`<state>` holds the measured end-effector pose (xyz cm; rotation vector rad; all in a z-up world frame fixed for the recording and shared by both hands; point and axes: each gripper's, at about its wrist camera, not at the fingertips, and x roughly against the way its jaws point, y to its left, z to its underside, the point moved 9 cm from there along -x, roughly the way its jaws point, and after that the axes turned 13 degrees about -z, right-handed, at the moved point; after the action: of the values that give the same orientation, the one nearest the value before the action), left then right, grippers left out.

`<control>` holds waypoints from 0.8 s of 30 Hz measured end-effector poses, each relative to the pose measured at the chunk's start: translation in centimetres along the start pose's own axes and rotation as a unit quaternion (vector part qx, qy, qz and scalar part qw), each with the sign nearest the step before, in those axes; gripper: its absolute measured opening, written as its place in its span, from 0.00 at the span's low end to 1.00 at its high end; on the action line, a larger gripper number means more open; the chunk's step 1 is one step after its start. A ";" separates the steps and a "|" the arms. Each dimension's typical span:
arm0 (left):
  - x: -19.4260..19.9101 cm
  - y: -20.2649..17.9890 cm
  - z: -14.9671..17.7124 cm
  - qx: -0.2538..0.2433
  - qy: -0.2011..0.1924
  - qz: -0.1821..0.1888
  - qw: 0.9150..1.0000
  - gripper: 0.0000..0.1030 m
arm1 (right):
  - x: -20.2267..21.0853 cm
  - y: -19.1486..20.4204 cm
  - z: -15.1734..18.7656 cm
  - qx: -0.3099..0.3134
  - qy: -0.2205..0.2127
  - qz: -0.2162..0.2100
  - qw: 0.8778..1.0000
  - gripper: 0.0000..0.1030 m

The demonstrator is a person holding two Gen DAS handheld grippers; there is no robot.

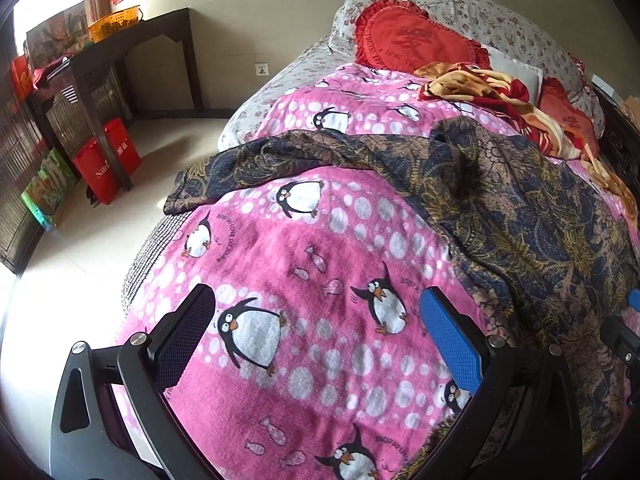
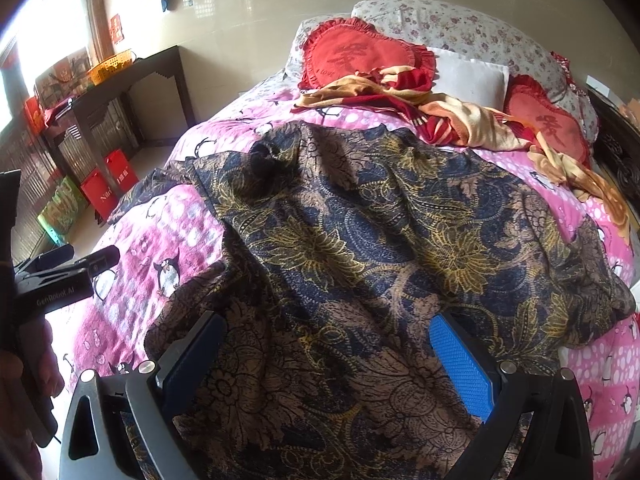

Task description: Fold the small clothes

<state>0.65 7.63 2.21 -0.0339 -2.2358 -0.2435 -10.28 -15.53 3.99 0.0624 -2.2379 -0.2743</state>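
A dark blue, brown and gold floral garment (image 2: 360,240) lies spread and wrinkled on a pink penguin blanket (image 1: 304,248) that covers the bed. In the left wrist view the garment (image 1: 520,208) fills the right side, with one sleeve stretched left toward the bed's edge. My left gripper (image 1: 316,312) is open over bare blanket, just left of the garment's hem. My right gripper (image 2: 328,340) hovers open above the garment's near part, nothing between its fingers. The left gripper (image 2: 80,268) also shows at the left edge of the right wrist view, held by a hand.
Red heart cushions (image 2: 360,56), a white pillow (image 2: 472,76) and a crumpled red and yellow blanket (image 2: 460,116) lie at the bed's head. On the left stand a dark wooden desk (image 1: 132,52), red bags (image 1: 108,160) and a pale tiled floor (image 1: 80,248).
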 end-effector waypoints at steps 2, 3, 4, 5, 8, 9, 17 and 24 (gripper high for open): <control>-0.1 0.2 0.0 0.003 0.001 0.001 1.000 1.00 | -0.1 0.1 0.0 0.002 0.002 -0.001 1.000 1.00; -0.1 0.2 0.0 0.004 0.002 0.002 1.000 1.00 | -0.2 0.1 0.0 0.002 0.002 -0.001 1.000 1.00; -0.1 0.2 0.0 0.003 0.002 0.003 1.000 1.00 | -0.2 0.1 0.0 0.002 0.003 -0.001 1.000 1.00; -0.1 0.1 0.0 0.002 0.002 0.003 1.000 1.00 | -0.2 0.2 0.0 0.002 0.003 -0.002 1.000 1.00; 0.1 -0.2 0.1 -0.002 0.000 0.004 1.000 1.00 | -0.2 0.2 0.0 0.002 0.004 -0.002 1.000 1.00; 0.2 -0.4 0.1 -0.004 0.000 0.005 1.000 1.00 | -0.2 0.2 0.0 0.002 0.003 -0.002 1.000 1.00; 1.3 -1.4 -0.1 -0.016 -0.012 0.010 1.000 1.00 | -0.2 0.3 0.1 0.002 0.002 -0.001 1.000 1.00; 0.5 -0.5 -0.2 0.000 0.003 0.021 1.000 1.00 | -0.8 1.9 -0.4 0.022 0.005 -0.024 0.999 0.84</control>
<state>0.45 7.09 2.67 -0.0801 -2.2256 -0.2214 -9.39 -13.63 4.05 0.1416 -2.2343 -0.2502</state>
